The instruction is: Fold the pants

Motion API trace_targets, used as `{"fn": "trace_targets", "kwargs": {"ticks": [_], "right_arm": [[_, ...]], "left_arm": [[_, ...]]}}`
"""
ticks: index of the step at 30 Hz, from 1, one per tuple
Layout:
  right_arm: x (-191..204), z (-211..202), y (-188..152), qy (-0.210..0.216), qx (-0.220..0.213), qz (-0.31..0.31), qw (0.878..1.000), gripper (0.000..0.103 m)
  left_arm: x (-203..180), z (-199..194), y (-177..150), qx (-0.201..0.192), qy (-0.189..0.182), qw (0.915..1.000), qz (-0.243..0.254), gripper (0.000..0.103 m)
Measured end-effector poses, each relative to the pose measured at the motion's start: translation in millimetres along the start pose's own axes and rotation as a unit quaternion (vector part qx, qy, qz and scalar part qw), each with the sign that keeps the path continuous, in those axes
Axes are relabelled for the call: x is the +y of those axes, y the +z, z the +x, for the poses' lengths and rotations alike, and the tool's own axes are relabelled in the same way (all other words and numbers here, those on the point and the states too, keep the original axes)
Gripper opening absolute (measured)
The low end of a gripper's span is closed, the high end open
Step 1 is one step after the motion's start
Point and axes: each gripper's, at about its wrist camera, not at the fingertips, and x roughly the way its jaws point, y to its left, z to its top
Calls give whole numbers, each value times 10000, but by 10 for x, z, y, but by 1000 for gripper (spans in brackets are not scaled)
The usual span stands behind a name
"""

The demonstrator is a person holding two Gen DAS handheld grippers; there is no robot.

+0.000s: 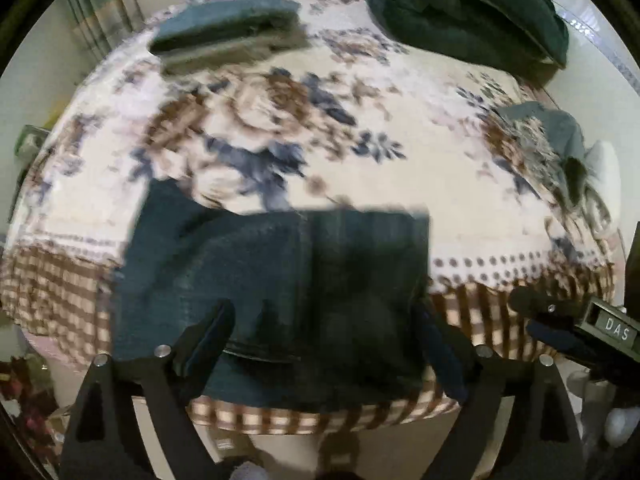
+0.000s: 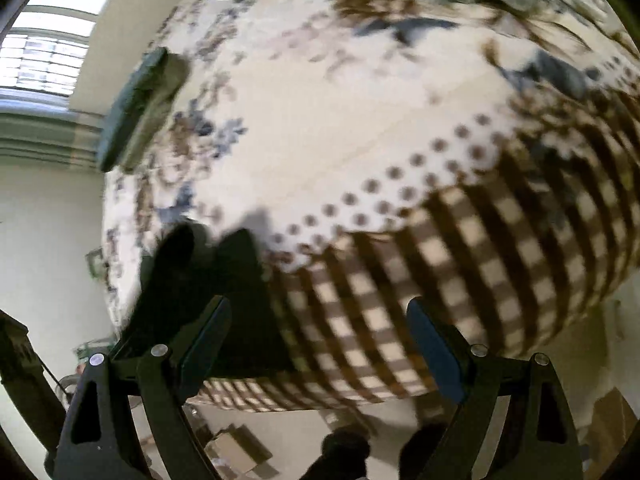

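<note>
Hovering spread-jawed over dark folded pants [image 1: 304,280], left tool [image 1: 324,344], right tool [image 2: 320,344] released above checked bedspread [image 2: 440,280]

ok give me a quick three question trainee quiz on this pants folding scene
1. True or false: the left gripper is clamped on the dark pants.
2. Where do the dark pants lie on the bed?
A. far side, by the pillows
B. near edge, over the checked border
C. on the floor
3. Fill in: the folded stack at the far side has a dark green piece on top and a ____ piece beneath.

Key
1. False: its jaws stand wide, pads off the cloth.
2. B
3. Grey
</note>
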Motion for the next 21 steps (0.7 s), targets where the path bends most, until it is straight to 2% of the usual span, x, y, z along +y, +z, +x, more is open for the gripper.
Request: {"fn": "trace_targets", "kwargs": {"ticks": [1,4,6,9,12,15,17,18,19,21], "right_arm": [[46,11,21,117,3,-16,9999,91],[174,115,58,393,95,15,9992,91],[248,295,81,658,304,117,9973,91],[324,642,85,923,705,288,9928,93],[351,994,45,861,1093,381,9895,93],[398,1177,-10,921,1220,394,9875,92],[477,1162,-39,970,1013,209,9899,69],[555,1133,-52,945,870,7,9917,25],[620,1099,-62,795,765,-130,9938,15],[785,995,-81,549,499,-405,9964,11]], "left_arm": [[25,-38,24,-38,89,9999,57,90],[121,-50,73,-162,729,9968,299,90],[245,27,86,-117,1006,9943,331,90],[401,134,101,-52,1300,9909,335,90],[505,184,113,-36,1489,9882,350,90],[566,231,87,-10,1596,9863,419,90],[576,254,53,6,1617,9857,470,90],[580,262,38,22,1631,9854,497,90],[589,276,19,46,1620,9855,508,90],[625,305,-21,105,1599,9859,474,90]]}}
